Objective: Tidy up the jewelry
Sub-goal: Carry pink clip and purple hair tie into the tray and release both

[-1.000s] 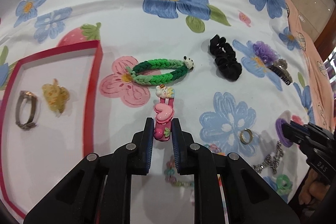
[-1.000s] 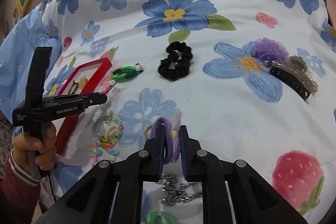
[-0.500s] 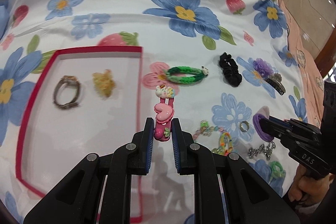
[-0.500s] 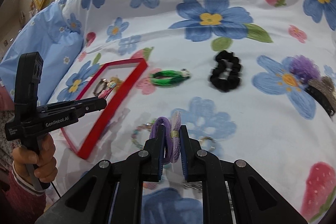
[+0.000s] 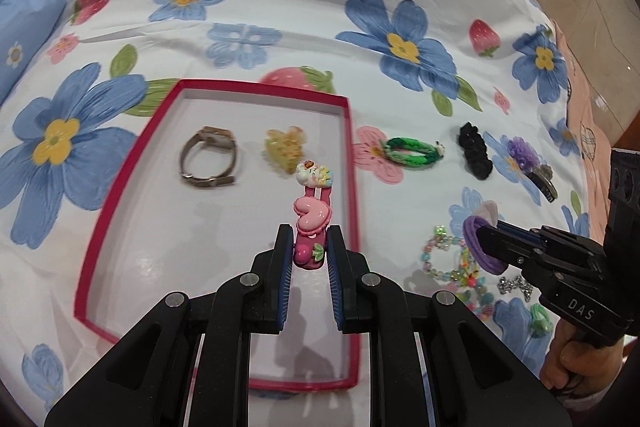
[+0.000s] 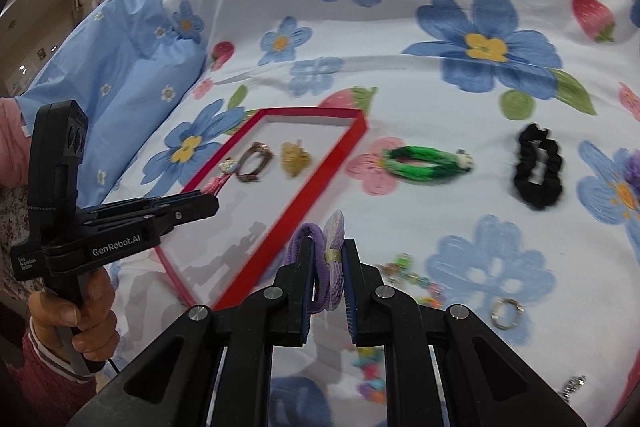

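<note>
My left gripper (image 5: pixel 308 247) is shut on a pink heart hair clip (image 5: pixel 312 213), held in the air over the right part of the red-rimmed tray (image 5: pixel 350 147). The tray's white floor holds a metal bracelet (image 5: pixel 208 159) and a yellow hair claw (image 5: pixel 285 146). My right gripper (image 6: pixel 327 259) is shut on a purple hair tie (image 6: pixel 326 267) with a pale lilac bow, hanging just right of the tray's near right rim (image 6: pixel 288 215). The left gripper with its clip (image 6: pixel 218 183) shows over the tray in the right wrist view.
On the flowered bedsheet right of the tray lie a green braided band (image 5: pixel 414 151), a black scrunchie (image 5: pixel 474 151), a purple pompom with a dark claw clip (image 5: pixel 534 167), a bead bracelet (image 5: pixel 452 263), a small ring (image 6: pixel 506 313) and a chain (image 5: pixel 514 285). A blue pillow (image 6: pixel 132 39) lies at the left.
Both grippers have moved left with their pieces. The pink clip has gone from beside the green band to above the tray; the purple tie has come up to the tray's right rim.
</note>
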Tool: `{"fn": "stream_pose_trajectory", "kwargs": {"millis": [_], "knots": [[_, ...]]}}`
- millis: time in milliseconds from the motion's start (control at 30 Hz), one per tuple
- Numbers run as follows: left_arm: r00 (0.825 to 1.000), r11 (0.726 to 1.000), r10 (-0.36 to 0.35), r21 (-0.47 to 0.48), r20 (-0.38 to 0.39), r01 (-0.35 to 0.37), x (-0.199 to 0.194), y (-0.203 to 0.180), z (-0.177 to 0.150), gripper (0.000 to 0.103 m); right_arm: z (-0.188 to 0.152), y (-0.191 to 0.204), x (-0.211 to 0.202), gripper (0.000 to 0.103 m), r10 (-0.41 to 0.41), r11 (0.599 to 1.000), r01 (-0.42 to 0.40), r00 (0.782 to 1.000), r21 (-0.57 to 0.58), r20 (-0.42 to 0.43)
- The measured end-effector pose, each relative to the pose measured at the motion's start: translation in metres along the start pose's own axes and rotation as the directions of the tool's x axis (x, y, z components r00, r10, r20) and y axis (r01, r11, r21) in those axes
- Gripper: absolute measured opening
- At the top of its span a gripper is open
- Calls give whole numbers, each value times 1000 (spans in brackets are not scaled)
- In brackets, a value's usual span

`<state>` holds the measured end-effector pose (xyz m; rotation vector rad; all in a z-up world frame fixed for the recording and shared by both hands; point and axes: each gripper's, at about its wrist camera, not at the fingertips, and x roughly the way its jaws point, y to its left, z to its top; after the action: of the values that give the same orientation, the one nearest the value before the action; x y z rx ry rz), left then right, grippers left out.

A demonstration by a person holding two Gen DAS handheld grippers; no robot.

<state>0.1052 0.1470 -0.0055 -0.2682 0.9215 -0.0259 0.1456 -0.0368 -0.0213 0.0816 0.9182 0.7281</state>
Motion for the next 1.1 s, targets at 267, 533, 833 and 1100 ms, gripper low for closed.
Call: {"fn": "stream_pose_trajectory", "kwargs": {"millis": [267, 533, 833, 1100], "knots": [[999, 998, 32, -62, 1, -32, -3, 36, -4, 15, 15, 32, 26, 13, 49, 997, -50, 998, -59, -26], [997, 992, 67, -106, -36, -70, 13, 71, -5, 15, 32, 60, 78, 13, 59, 992, -67, 995, -109, -75], [992, 990, 92, -98, -84, -100, 44, 88, 4, 15, 41, 67, 125, 14, 15, 989, -35, 990, -146, -138], [988, 990, 106, -82, -108, -115, 60, 90, 9, 15, 44, 66, 146, 17, -40, 983, 8, 984, -185, -171]]}}
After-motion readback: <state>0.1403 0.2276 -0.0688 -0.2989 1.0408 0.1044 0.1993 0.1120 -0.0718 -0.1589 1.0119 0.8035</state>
